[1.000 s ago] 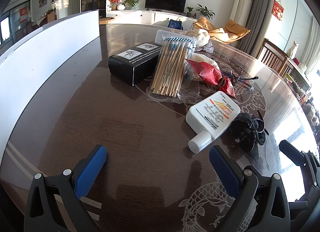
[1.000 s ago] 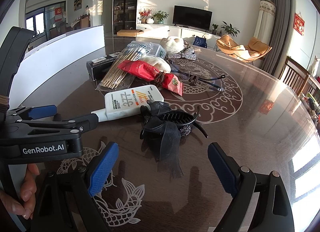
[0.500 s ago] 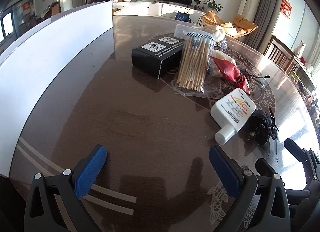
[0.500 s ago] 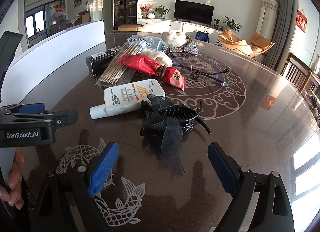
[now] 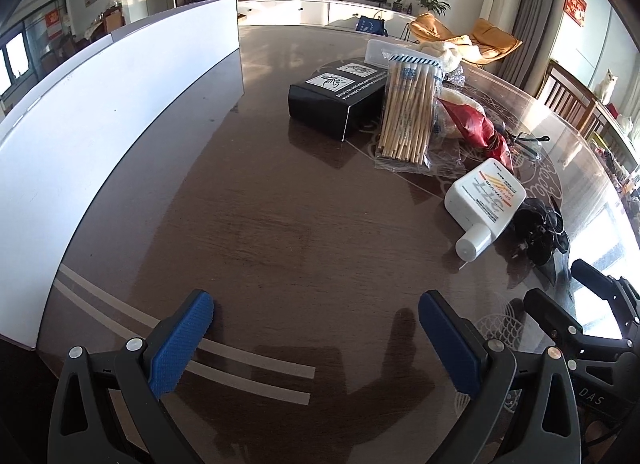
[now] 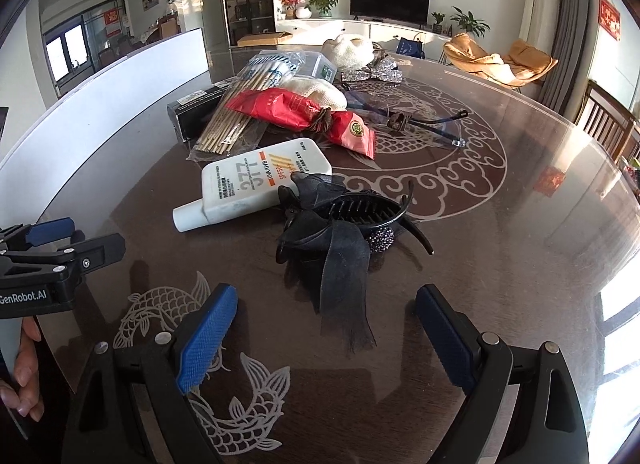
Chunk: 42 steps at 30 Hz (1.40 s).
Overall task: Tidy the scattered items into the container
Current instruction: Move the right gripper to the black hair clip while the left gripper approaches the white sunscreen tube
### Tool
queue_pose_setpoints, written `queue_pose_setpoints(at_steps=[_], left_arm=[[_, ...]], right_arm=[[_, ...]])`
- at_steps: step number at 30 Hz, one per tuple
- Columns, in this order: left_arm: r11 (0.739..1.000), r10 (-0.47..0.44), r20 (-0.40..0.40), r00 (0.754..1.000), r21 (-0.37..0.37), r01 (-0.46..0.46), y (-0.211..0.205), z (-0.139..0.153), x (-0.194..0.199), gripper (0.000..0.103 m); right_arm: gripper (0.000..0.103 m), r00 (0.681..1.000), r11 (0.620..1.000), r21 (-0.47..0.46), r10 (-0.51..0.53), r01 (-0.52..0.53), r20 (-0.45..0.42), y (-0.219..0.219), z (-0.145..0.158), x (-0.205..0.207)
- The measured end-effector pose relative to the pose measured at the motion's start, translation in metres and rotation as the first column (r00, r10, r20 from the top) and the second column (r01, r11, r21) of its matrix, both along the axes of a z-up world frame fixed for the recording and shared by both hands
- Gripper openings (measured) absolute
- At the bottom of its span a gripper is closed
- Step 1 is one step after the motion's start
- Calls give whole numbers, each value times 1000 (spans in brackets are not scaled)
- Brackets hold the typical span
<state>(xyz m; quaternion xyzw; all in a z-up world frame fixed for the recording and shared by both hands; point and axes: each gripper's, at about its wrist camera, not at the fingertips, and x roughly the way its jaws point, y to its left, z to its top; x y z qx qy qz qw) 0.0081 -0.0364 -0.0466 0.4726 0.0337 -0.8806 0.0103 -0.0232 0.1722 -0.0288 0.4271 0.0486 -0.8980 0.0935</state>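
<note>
Black bow hair claw [image 6: 344, 224] lies on the table [image 6: 500, 264] just ahead of my right gripper [image 6: 324, 328], jaws spread wide and empty, left gripper [image 5: 316, 332] likewise; I should straddle the claw's body, not the trailing ribbon.

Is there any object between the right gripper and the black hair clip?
Nothing visible. The right gripper is open, and the black hair clip lies straight ahead of its fingers on the table. Only the clip's own ribbon trails toward the gap.
</note>
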Motion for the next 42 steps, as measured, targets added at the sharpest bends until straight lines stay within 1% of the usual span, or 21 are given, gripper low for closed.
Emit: queue_pose_setpoints(at_steps=[6, 11, 15, 20, 42], left_arm=[[999, -11, 9, 1000, -44, 11, 5, -1, 0, 103], [999, -16, 12, 1000, -38, 16, 5, 0, -2, 103], [999, -20, 15, 1000, -49, 20, 6, 0, -2, 103], [999, -20, 14, 1000, -49, 21, 6, 0, -4, 103], [998, -36, 10, 999, -49, 37, 12, -1, -3, 103]], right_arm=[[92, 1000, 1000, 3, 4, -4, 12, -2, 0, -10], [92, 1000, 1000, 3, 11, -11, 17, -7, 1, -29], [93, 999, 1000, 7, 8, -8, 42, -9, 3, -46], [94, 999, 1000, 4, 1, -1, 43, -3, 3, -65], [95, 999, 1000, 4, 1, -1, 42, -2, 3, -68]])
